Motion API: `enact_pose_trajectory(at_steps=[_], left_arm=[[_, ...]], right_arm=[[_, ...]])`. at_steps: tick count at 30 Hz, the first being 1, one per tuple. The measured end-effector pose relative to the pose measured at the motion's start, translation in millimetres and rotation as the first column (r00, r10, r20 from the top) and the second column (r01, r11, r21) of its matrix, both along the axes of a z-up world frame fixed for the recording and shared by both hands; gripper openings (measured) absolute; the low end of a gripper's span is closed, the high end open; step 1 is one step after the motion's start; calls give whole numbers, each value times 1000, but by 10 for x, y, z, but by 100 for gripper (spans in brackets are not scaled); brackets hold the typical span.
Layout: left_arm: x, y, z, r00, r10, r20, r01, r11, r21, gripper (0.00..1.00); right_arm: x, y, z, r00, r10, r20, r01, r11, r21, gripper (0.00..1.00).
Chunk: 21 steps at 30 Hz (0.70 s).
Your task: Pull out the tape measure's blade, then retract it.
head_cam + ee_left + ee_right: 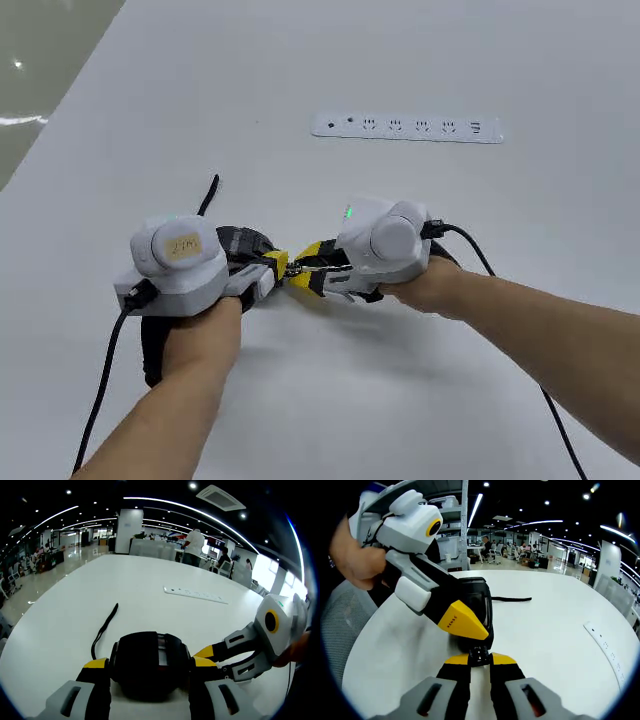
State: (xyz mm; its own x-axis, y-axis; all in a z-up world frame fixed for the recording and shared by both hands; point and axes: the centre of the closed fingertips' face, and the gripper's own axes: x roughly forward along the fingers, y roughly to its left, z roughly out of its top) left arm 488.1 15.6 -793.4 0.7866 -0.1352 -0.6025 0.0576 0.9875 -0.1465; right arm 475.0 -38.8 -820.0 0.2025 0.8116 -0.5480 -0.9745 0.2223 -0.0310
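Ceiling strips [150,500] are blazing overhead, lighting the white table [250,70] evenly; soft shadows are pooling on it. The floor [25,118] is catching glare. Gripper views are bowing at the edges; the black tape measure [150,662] is losing detail.

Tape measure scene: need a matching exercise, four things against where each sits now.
1 tape measure
2 hook
3 power strip
4 strap

A flat on the table's far side
B between the left gripper's jaws
C loose on the table beyond the tape measure
D pinched by the right gripper

Pairs: 1-B, 2-D, 3-A, 4-C
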Motion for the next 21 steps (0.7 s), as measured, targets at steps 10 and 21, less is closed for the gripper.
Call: enact_pose_trajectory(at_steps=[10, 21], left_arm=[[-3, -2, -5, 1000, 0, -2, 0, 1000, 2, 60], [4, -26, -41, 1000, -14, -4, 14, 999, 46, 62]], right_arm=[[-3, 13, -10, 1000, 1, 4, -1, 1000, -12, 13], [-25, 21, -67, 1000, 5, 17, -4, 999, -46, 14]])
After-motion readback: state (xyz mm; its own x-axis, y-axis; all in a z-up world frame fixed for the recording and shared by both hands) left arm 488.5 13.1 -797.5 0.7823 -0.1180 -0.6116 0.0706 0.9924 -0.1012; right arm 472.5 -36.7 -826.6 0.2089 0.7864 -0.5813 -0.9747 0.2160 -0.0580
